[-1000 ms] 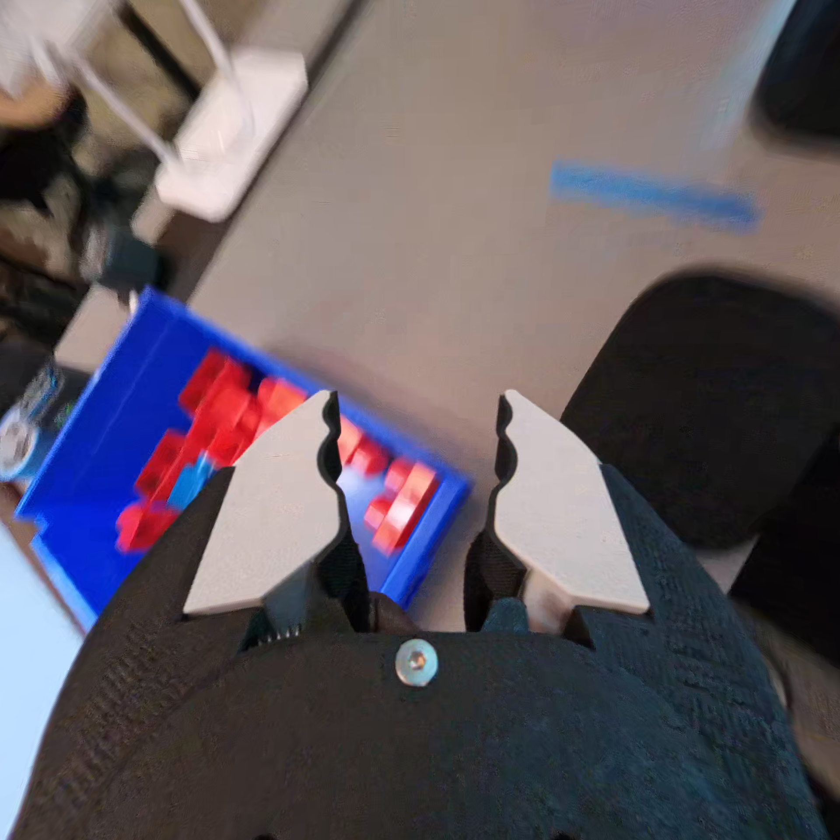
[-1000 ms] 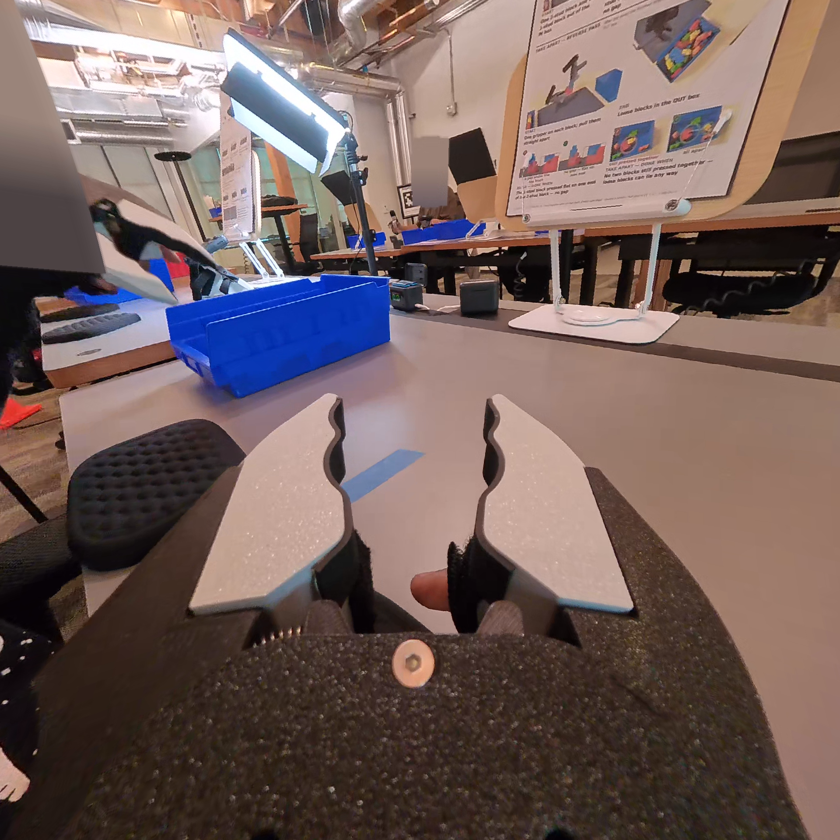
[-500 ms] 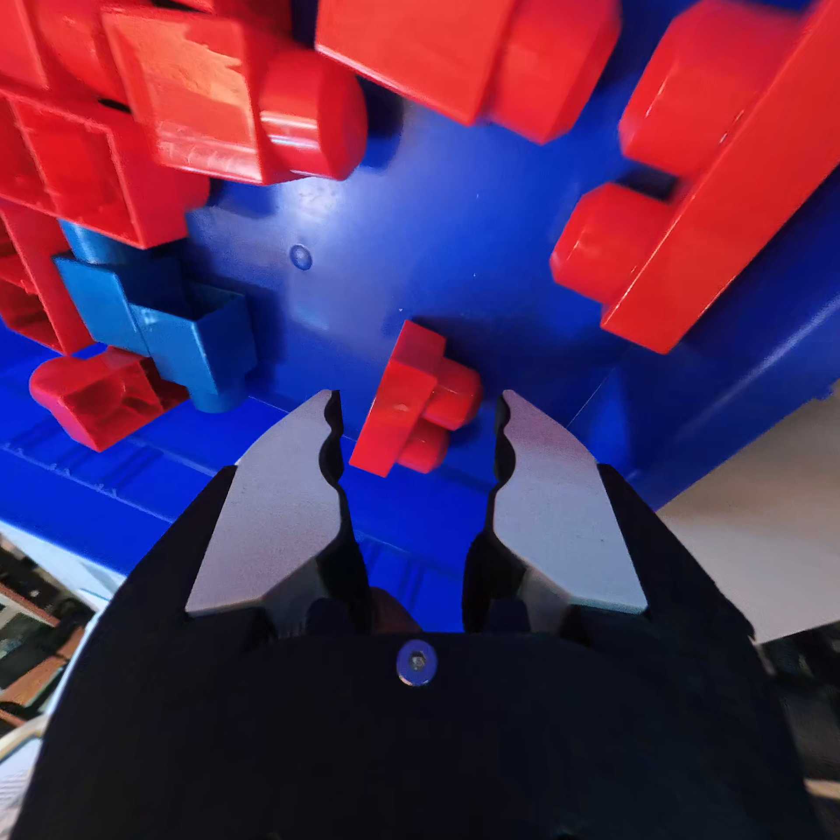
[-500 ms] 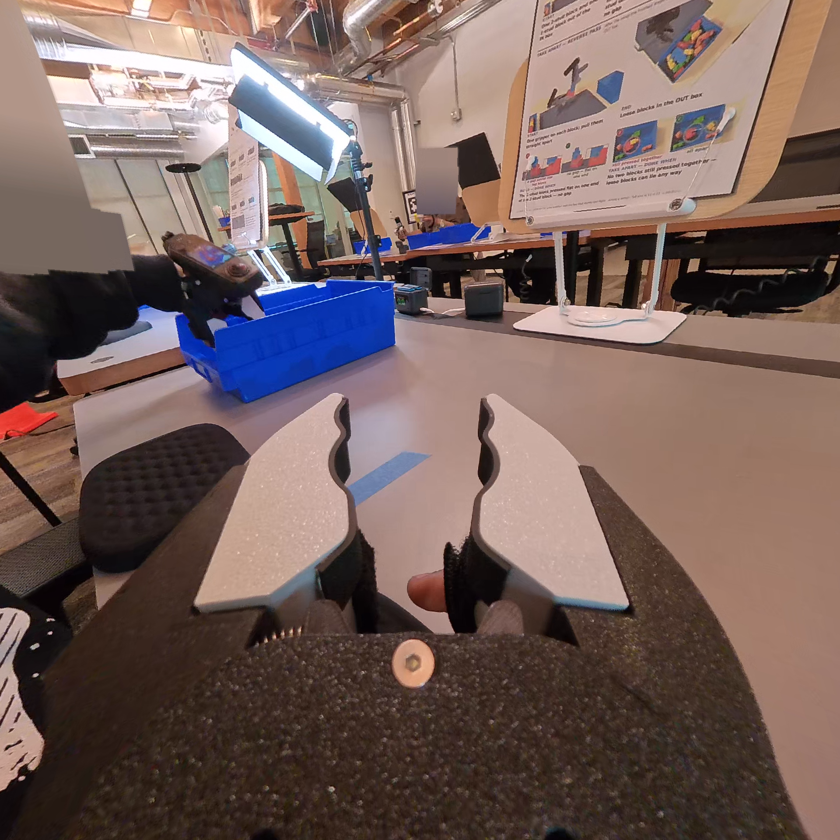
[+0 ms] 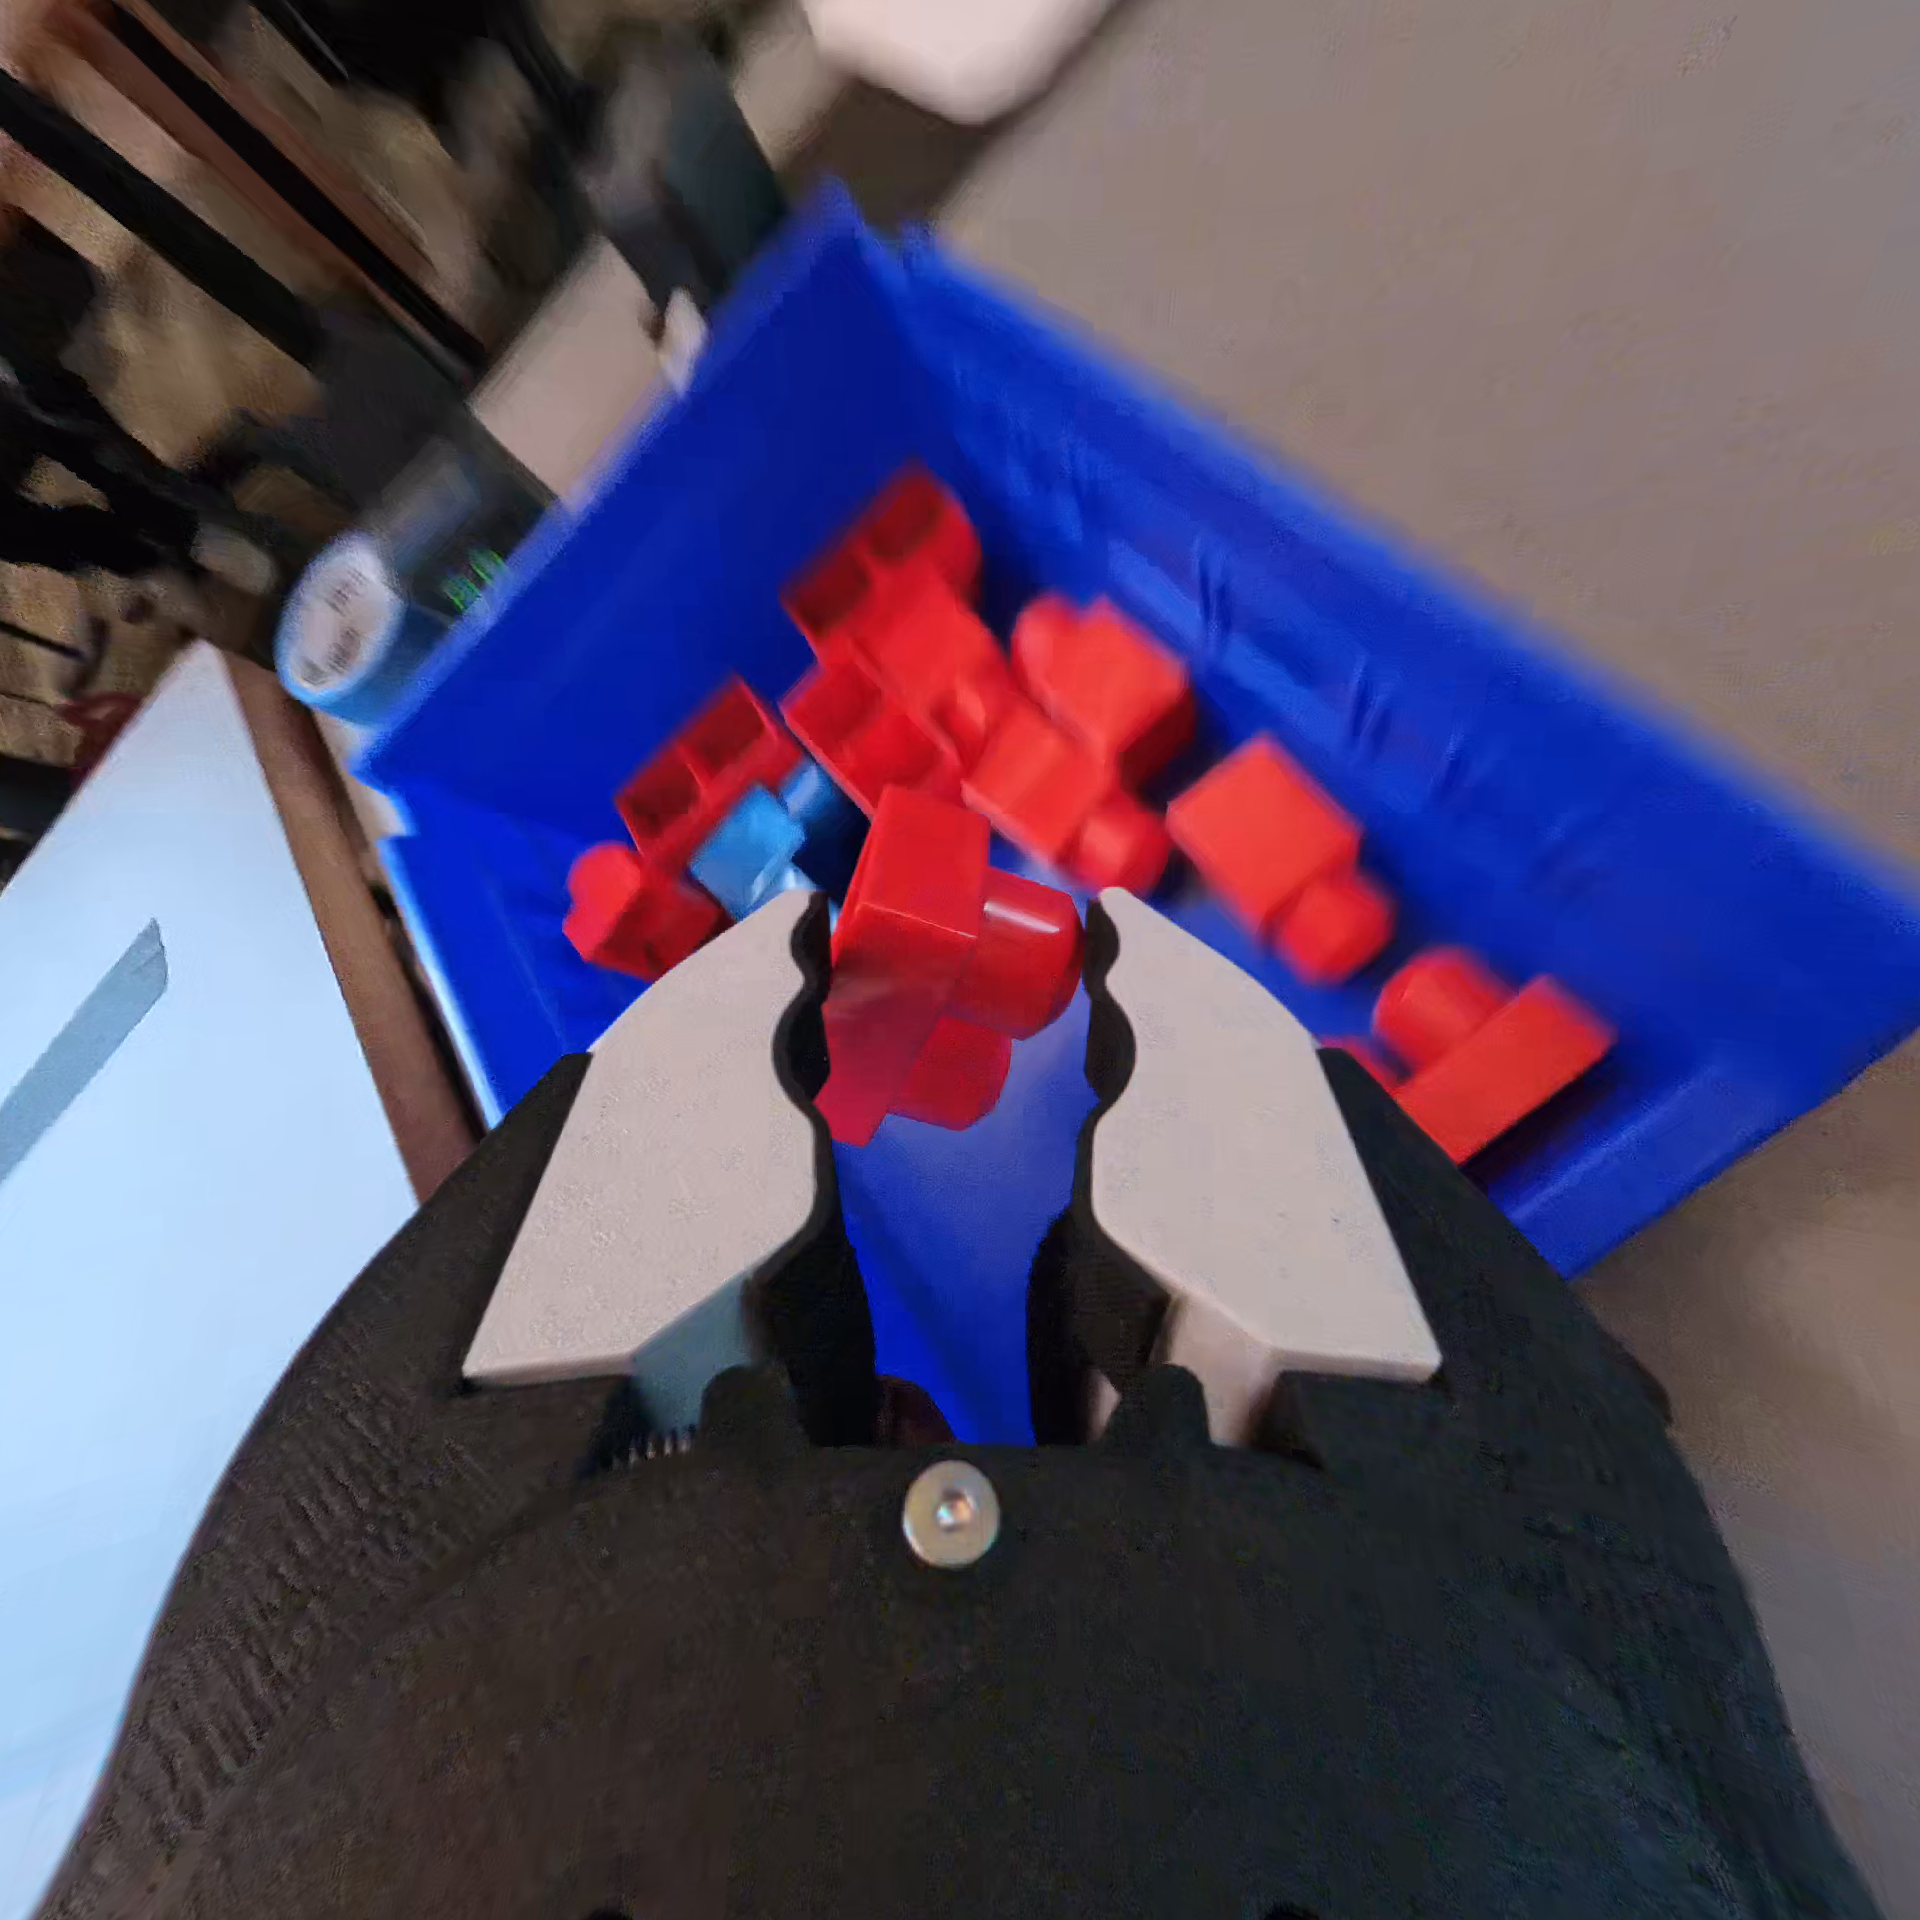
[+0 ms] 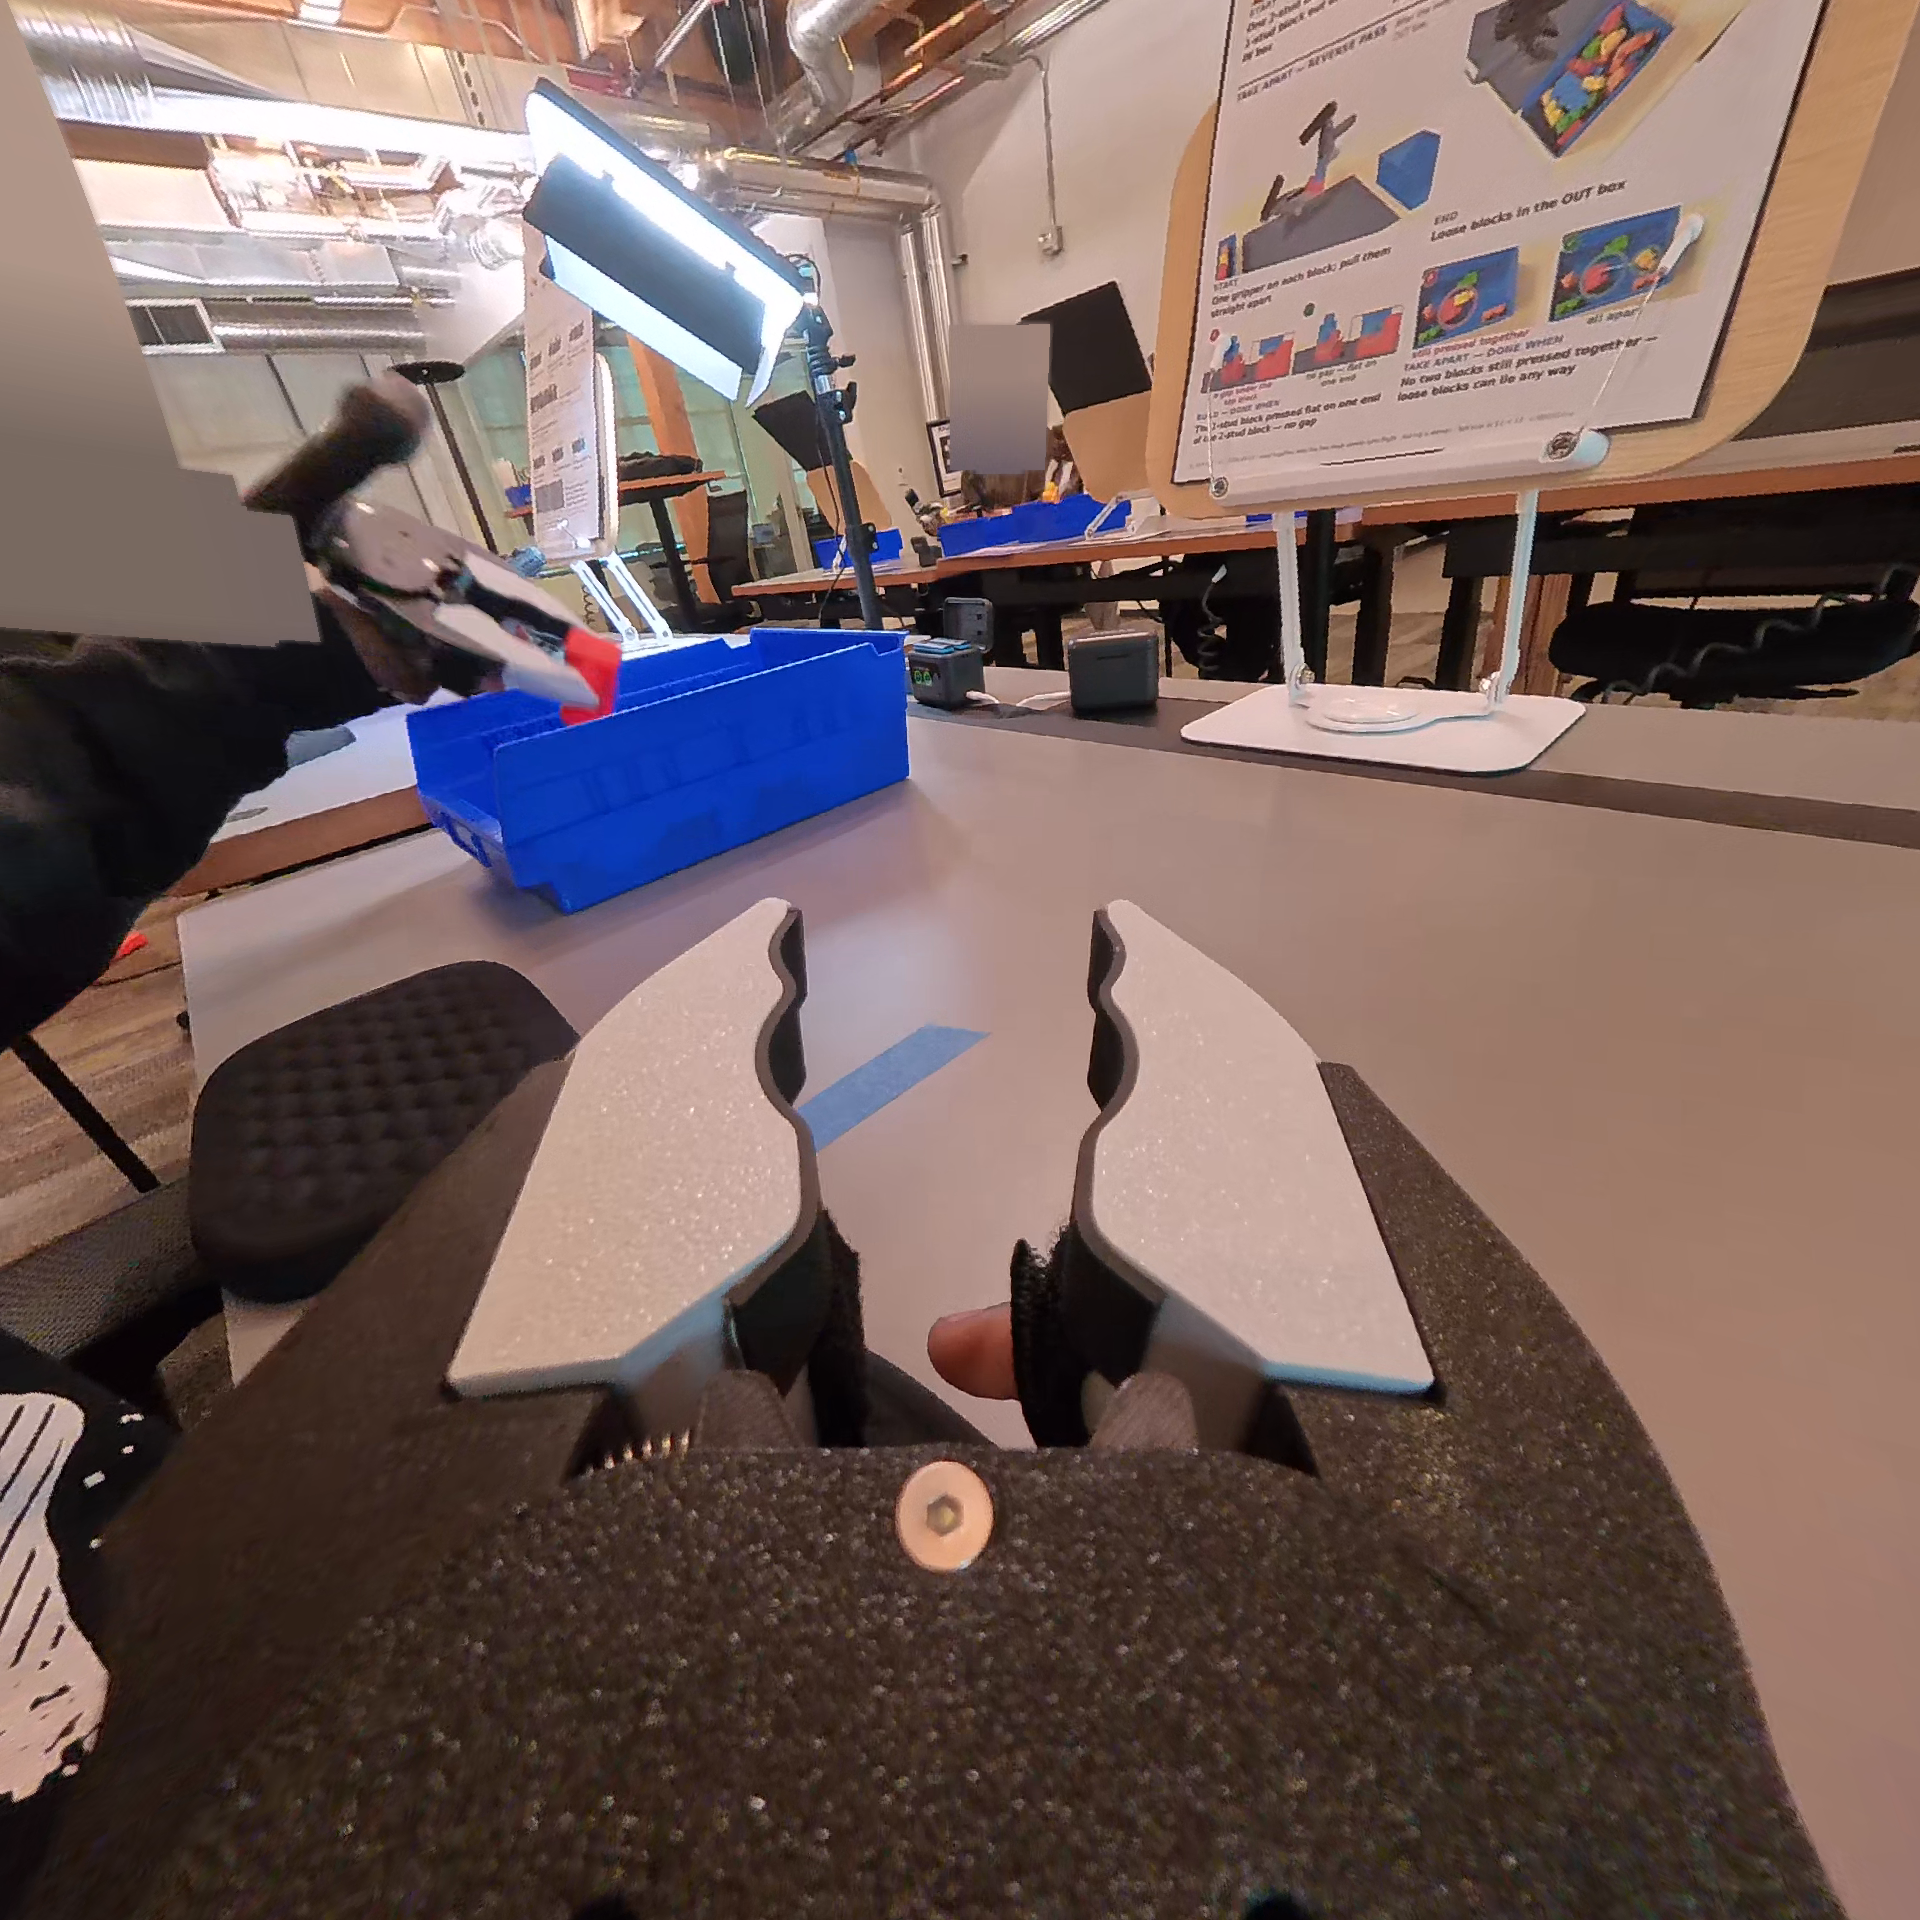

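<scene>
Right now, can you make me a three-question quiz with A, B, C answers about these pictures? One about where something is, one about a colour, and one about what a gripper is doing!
1. Where is the left gripper?
A. Above the blue bin
B. Under the table
C. On the sign stand

2. What colour are most blocks in the blue bin?
A. Green
B. Yellow
C. Red

3. What is the right gripper doing?
A. Squeezing a blue block
B. Open, holding nothing
C. Shut on a cable

Answers:
1 A: the right wrist view shows it raised over the bin.
2 C: nearly all are red, with one light blue block among them.
3 B: its fingers stand apart, with only the grey table and blue tape strip showing between them. The left gripper is the one gripping a red block.
</scene>
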A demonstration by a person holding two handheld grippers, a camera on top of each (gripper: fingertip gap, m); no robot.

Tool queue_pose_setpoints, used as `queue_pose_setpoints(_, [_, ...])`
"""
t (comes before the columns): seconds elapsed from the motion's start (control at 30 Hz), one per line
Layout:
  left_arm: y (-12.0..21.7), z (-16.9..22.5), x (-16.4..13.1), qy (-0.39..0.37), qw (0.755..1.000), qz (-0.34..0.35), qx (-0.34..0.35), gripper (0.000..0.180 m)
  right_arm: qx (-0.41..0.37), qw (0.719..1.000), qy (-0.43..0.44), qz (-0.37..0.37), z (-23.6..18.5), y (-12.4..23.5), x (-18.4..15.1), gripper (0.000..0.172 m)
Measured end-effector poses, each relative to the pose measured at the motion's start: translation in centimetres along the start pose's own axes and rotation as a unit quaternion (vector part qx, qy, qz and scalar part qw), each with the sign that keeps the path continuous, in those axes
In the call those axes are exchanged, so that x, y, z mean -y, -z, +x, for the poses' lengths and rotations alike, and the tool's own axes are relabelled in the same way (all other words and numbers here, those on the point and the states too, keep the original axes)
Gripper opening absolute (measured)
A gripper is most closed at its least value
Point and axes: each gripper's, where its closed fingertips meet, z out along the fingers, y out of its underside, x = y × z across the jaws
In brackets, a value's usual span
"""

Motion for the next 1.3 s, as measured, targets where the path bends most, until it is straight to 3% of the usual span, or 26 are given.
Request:
queue_pose_setpoints(0.03, [1.0,0.1,1.7,0.040,0.997,0.060,0.011,0.047,0.000,1.000,0.002,-0.001,0.0,0.0,0.0,0.053])
queue_pose_setpoints(0.1, [3.5,0.7,5.1,0.127,0.973,0.194,0.012,0.047,0.001,1.000,0.005,-0.002,-0.1,0.0,0.0,0.053])
queue_pose_setpoints(0.13, [5.0,1.2,6.8,0.180,0.948,0.261,-0.001,0.046,0.001,1.000,0.007,-0.002,-0.2,0.0,-0.1,0.053])
queue_pose_setpoints(0.2, [8.0,2.7,9.6,0.271,0.883,0.381,-0.050,0.047,0.002,1.000,0.012,-0.004,-0.3,-0.1,-0.1,0.053])
queue_pose_setpoints(0.3, [11.6,5.9,12.5,0.356,0.760,0.531,-0.119,0.046,0.006,1.000,0.023,-0.007,-0.6,-0.1,-0.1,0.053])
queue_pose_setpoints(0.4, [10.8,11.0,14.0,0.416,0.694,0.560,-0.178,0.046,0.011,0.999,0.035,-0.006,-1.0,-0.1,-0.1,0.053])
queue_pose_setpoints(0.6, [8.9,19.7,17.7,0.534,0.550,0.550,-0.332,0.046,0.037,0.997,0.071,-0.007,-2.3,-0.2,-0.2,0.056])
queue_pose_setpoints(0.77, [8.0,26.0,21.0,0.582,0.467,0.506,-0.431,0.046,0.080,0.985,0.151,0.014,-5.3,-0.7,0.6,0.058])
queue_pose_setpoints(0.87, [7.5,28.3,22.0,0.603,0.434,0.476,-0.471,0.046,0.090,0.971,0.218,0.048,-7.4,-1.1,2.0,0.057])
queue_pose_setpoints(0.97, [6.9,30.0,22.3,0.617,0.417,0.450,-0.493,0.046,0.063,0.952,0.291,0.076,-8.3,-1.6,3.2,0.056])
queue_pose_setpoints(1.13, [6.6,31.6,22.3,0.624,0.409,0.428,-0.510,0.046,0.062,0.939,0.333,0.068,-8.9,-2.7,3.0,0.053])
queue_pose_setpoints(1.23, [6.8,32.1,22.4,0.614,0.417,0.425,-0.519,0.050,0.064,0.929,0.355,0.078,-9.1,-2.7,3.3,0.037])
queue_pose_setpoints(1.27, [6.9,32.4,22.5,0.597,0.438,0.421,-0.524,0.055,0.070,0.930,0.355,0.070,-9.0,-2.6,3.2,0.037])
queue_pose_setpoints(1.3, [7.2,32.8,22.7,0.562,0.474,0.423,-0.530,0.059,0.085,0.934,0.342,0.058,-8.9,-2.4,3.1,0.037])
